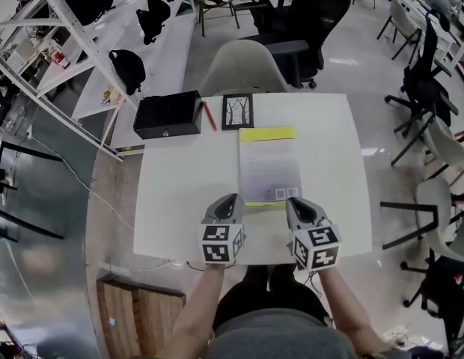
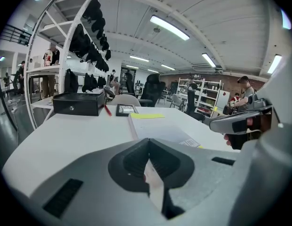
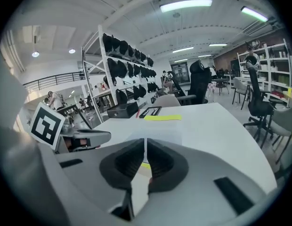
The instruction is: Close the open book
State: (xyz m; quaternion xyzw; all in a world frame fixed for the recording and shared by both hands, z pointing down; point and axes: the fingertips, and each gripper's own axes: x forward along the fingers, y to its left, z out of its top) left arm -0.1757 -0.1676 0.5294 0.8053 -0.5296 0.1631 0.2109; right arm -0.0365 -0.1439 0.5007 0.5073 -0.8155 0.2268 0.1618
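The book (image 1: pixel 269 167) lies flat and closed in the middle of the white table (image 1: pixel 179 200), its grey cover up, with a yellow band at the far end and a barcode near me. The left gripper view shows it ahead (image 2: pixel 160 128), and so does the right gripper view (image 3: pixel 165 125). My left gripper (image 1: pixel 230 199) hovers just left of the book's near edge, jaws together and nothing between them. Over the book's near right corner is my right gripper (image 1: pixel 293 200), also shut and empty, its tips (image 3: pixel 145 142) apart from the cover.
At the table's far edge stand a black box (image 1: pixel 168 114), a red pen (image 1: pixel 209 116) and a small framed picture (image 1: pixel 237 111). A pale chair (image 1: pixel 243 66) is tucked in behind the table. White shelving (image 1: pixel 82 43) runs along the left; office chairs (image 1: pixel 434 103) stand right.
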